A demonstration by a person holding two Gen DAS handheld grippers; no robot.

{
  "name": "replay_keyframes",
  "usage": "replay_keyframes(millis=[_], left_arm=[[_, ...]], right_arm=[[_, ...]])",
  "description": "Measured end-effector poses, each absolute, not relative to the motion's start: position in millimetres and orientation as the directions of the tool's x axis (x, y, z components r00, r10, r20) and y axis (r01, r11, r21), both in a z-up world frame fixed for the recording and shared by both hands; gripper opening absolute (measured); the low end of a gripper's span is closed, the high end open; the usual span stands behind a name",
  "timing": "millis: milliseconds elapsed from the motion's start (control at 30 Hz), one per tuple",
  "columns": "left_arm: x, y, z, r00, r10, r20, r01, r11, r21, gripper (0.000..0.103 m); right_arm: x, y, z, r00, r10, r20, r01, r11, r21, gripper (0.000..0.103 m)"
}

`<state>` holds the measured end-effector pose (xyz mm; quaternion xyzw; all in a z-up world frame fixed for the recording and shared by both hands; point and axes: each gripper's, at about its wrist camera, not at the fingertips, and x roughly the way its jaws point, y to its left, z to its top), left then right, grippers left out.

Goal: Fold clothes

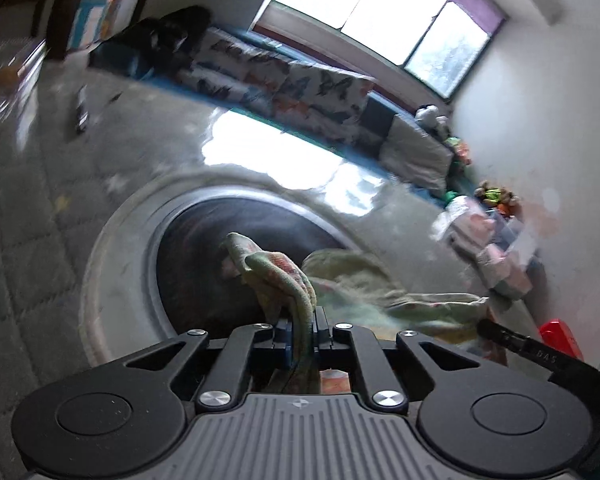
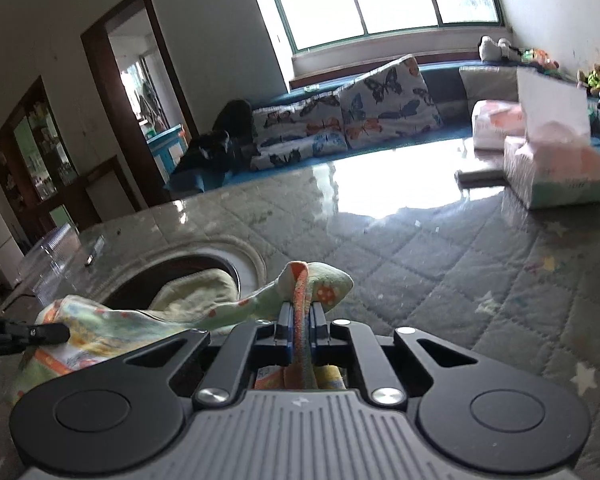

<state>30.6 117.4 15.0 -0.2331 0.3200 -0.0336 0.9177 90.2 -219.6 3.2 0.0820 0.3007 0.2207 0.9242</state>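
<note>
A pale green printed garment (image 1: 352, 280) with orange trim hangs between both grippers above the table. My left gripper (image 1: 302, 320) is shut on one bunched edge of it. In the right wrist view my right gripper (image 2: 301, 316) is shut on another edge of the garment (image 2: 328, 284), where the orange hem shows. The cloth (image 2: 100, 320) stretches leftward from there to the other gripper (image 2: 40, 332), whose black finger shows at the left edge. The right gripper's finger (image 1: 512, 338) shows at the right edge of the left wrist view.
The table (image 2: 440, 248) carries a glossy grey quilted cover. A round dark recess (image 1: 204, 248) with a pale rim lies under the cloth. Tissue packs (image 2: 556, 172) stand at the far right; a clear box (image 2: 52, 248) at the left. Butterfly cushions (image 2: 364, 112) line the window seat.
</note>
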Motion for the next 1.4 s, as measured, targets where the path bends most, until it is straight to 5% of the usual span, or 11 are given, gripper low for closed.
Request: replay_keyframes(millis=[633,1067,1267,1400], left_arm=[[116.7,-8.0,32.5,0.725,-0.405,-0.557,0.171,0.889,-0.424,0.009],[150.0,-41.7,-3.7,0.661,-0.32,-0.679,0.142,0.941,-0.306,0.016],[154.2,-38.6,-5.9,0.67,-0.245,-0.701,0.116,0.967,-0.228,0.055],[156.3,-36.9,-0.4,0.688,-0.222,-0.691,0.108,0.973,-0.205,0.078]], right_arm=[[89.5,-315.6,45.2,0.86,0.208,-0.466,-0.14,0.974,0.176,0.006],[117.0,-354.7,-0.8,0.806,0.075,-0.587,0.001,0.992,0.128,0.011],[122.6,-357.8,-10.9,0.784,0.011,-0.621,0.049,0.996,0.079,0.016],[119.2,-356.4,-5.4,0.798,0.045,-0.601,0.021,0.995,0.102,0.04]])
